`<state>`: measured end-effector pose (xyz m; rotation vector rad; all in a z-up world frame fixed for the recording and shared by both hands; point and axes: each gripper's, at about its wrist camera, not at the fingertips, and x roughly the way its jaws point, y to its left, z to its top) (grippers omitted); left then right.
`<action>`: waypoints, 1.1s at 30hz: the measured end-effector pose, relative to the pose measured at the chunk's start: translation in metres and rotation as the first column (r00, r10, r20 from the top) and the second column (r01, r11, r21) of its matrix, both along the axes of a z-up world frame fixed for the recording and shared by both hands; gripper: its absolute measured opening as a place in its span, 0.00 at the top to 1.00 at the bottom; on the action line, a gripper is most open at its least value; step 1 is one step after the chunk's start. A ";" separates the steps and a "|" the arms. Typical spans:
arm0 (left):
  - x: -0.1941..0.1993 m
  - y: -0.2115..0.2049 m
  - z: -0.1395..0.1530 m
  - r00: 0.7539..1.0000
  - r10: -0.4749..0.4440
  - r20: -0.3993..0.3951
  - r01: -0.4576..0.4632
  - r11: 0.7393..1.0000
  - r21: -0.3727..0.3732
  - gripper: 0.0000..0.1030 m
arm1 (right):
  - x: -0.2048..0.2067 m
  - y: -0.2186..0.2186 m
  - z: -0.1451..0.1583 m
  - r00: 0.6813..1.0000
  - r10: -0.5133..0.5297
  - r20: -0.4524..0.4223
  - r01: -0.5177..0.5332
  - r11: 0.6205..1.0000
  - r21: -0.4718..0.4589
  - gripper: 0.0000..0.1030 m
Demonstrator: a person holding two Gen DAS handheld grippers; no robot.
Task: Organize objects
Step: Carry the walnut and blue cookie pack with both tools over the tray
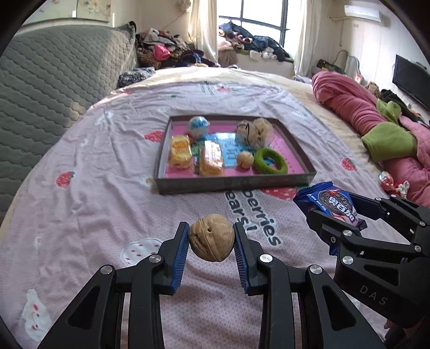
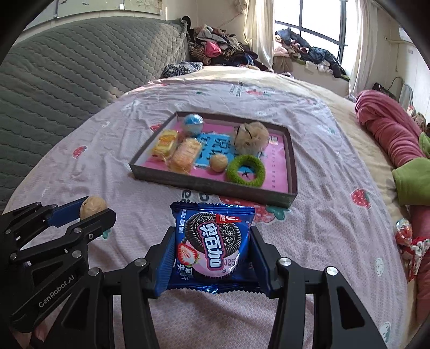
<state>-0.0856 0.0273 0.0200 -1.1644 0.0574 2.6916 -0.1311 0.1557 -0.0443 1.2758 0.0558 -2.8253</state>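
While a grey quilted headboard (image 1: 56,77) rises at the far left, the bed (image 1: 113,166) fills most of both views, spread with a pale pink sheet printed with strawberries and lettering. A rolled pink blanket (image 1: 357,107) with a green lining lies along the bed's right side, and heaps of clothes (image 1: 164,51) sit beyond the bed near the window (image 1: 258,13). Near the middle of the sheet rests a shallow dark-walled tray (image 1: 231,185) with a pink and blue floor. Inside it, a green fuzzy ring (image 1: 271,160) lies at the near right, a beige mesh pouf (image 1: 255,131) behind it, two yellow wrapped snacks (image 1: 212,158) at the left, a blue and white ball (image 1: 198,126) at the far left corner, and a loose walnut (image 1: 245,159) just beside the ring. The left hand-held gripper (image 1: 211,241) is clamped on a second walnut (image 1: 211,237), its blue pads pressing both sides, and holds it above the sheet in front of the tray. The right hand-held gripper (image 2: 212,257) grips a blue cookie packet (image 2: 213,244) by its side edges, also lifted off the sheet in front of the tray. The two grippers are side by side, apart from each other.
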 end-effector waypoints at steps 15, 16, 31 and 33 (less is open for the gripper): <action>0.018 -0.005 0.049 0.996 0.016 -0.082 -0.017 1.000 -0.012 0.67 | 0.024 -0.009 0.052 0.995 0.002 -0.095 -0.001 1.000 0.015 0.50; 0.019 -0.005 0.051 0.996 0.016 -0.085 -0.017 1.000 -0.012 0.67 | 0.025 -0.010 0.055 0.995 0.003 -0.102 -0.001 1.000 0.017 0.50; 0.008 -0.008 0.081 0.990 0.025 -0.138 -0.029 0.999 -0.029 0.67 | 0.021 -0.014 0.090 0.986 0.016 -0.168 -0.010 0.999 0.033 0.50; 0.003 -0.008 0.083 0.990 0.022 -0.139 -0.026 0.999 -0.026 0.67 | 0.017 -0.012 0.092 0.985 0.015 -0.172 -0.008 0.999 0.038 0.50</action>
